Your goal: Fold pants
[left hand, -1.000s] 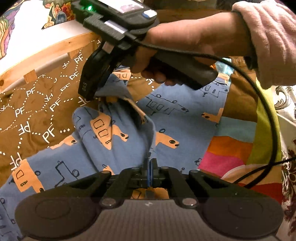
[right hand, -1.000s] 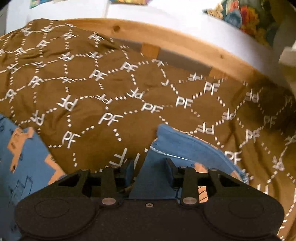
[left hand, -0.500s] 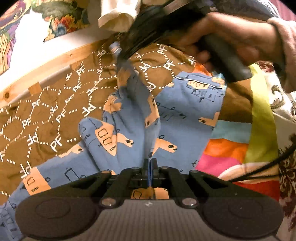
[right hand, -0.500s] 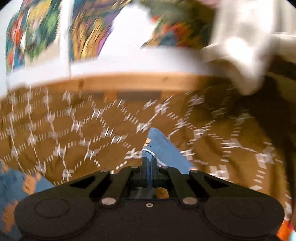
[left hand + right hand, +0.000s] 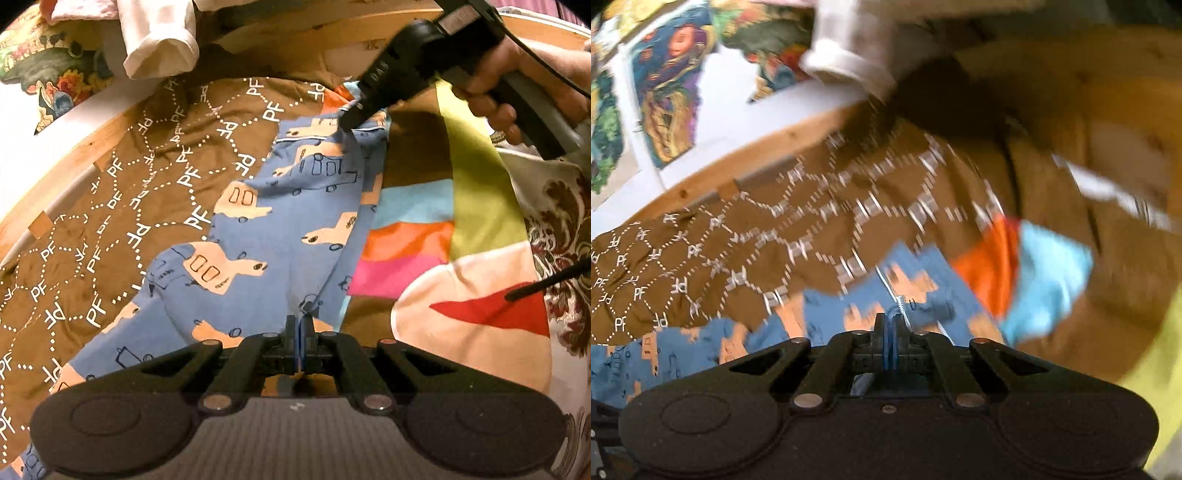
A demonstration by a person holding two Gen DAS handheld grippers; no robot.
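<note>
Left wrist view: the blue pants point(image 5: 266, 236), printed with peach vehicles, lie stretched across the brown bedspread point(image 5: 122, 206) with its white dotted "PF" pattern, running from the lower left of the frame toward the upper centre. The left gripper point(image 5: 300, 332) sits at bottom centre, its fingers point(image 5: 291, 343) closed on a thin fold of the pants' edge. The right gripper point(image 5: 351, 110), held in the person's right hand point(image 5: 517, 92) at the upper right of the frame, points down and to the left; its tip meets the far end of the pants, where white piping marks the hem. A black cable point(image 5: 543, 77) trails from its handle. To the right of the pants lies a multicoloured cloth point(image 5: 476, 192) with yellow-green, orange, pink, light blue and red panels. A wooden bed frame point(image 5: 74, 147) curves along the upper left, and a white garment point(image 5: 159, 40) hangs over it at the top.

Right wrist view (motion-blurred): the right gripper point(image 5: 891, 325) occupies the bottom centre, fingers point(image 5: 881, 332) pressed together on blue pants fabric point(image 5: 831, 314), with a strip of white piping rising just above the tips. The pants spread to the lower left over the brown bedspread point(image 5: 738, 240); the orange and light blue panels point(image 5: 1027, 269) show at the right
</note>
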